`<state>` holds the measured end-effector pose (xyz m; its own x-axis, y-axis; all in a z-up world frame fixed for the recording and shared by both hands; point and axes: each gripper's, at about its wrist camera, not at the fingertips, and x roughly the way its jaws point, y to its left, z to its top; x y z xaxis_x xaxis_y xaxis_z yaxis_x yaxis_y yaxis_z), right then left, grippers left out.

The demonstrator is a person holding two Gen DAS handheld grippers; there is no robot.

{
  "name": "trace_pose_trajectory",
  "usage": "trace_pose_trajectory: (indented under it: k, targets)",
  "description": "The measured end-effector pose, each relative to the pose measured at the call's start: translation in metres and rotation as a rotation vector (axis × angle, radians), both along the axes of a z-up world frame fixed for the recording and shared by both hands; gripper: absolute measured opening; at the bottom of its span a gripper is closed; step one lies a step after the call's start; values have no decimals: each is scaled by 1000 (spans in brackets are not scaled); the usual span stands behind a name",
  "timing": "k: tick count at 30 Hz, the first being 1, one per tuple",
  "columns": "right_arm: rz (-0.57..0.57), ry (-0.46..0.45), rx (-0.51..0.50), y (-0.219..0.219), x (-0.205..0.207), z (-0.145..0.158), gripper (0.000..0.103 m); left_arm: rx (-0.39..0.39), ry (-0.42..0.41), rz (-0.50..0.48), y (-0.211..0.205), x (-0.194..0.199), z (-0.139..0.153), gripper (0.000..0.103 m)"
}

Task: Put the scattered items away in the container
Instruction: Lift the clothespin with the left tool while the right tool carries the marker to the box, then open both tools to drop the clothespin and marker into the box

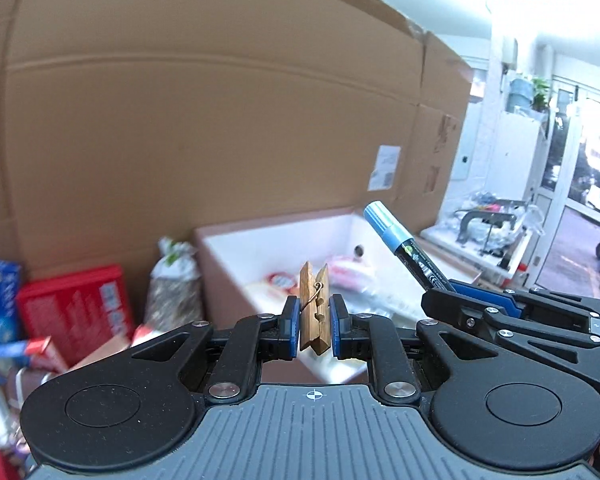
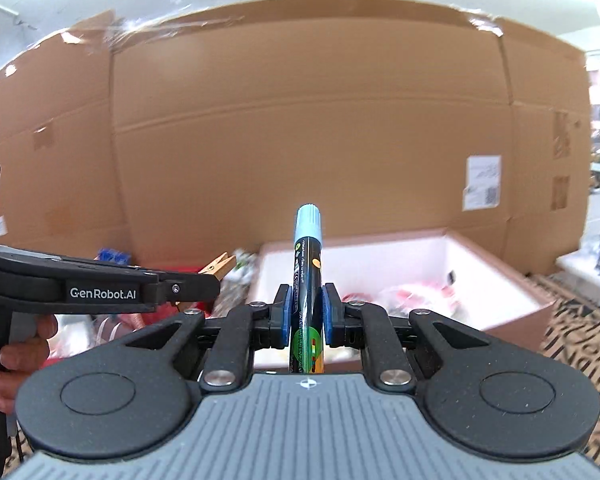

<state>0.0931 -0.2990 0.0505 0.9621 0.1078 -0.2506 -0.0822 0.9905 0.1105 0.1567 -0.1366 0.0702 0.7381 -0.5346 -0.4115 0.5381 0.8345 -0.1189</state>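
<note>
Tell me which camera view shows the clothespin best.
The left wrist view: the clothespin stands whole between the left gripper pads. The right wrist view shows only its tip sticking out behind that gripper.

container [image 1: 284, 236] before cardboard wall [image 1: 200, 120] — packets [image 1: 72, 312] left

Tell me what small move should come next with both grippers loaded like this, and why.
Probably carry both forward over the white box before opening. The left gripper is shut on a wooden clothespin, the right gripper on a blue-capped marker, and the box lies ahead of both, not yet under them.
</note>
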Motion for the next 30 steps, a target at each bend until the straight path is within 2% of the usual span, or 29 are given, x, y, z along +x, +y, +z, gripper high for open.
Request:
trace_pose_trajectory:
  k: [7,16,30]
  targets:
    - [-56,-7,1,-27,21,2,18,0,33,5,-40,38,0,11]
    - [-97,24,11,-52,45,-5,18,32,64,45,-72,74,-18,11]
    - [-104,67,20,-57,77,-21,18,71,94,70,-81,104,-37,11]
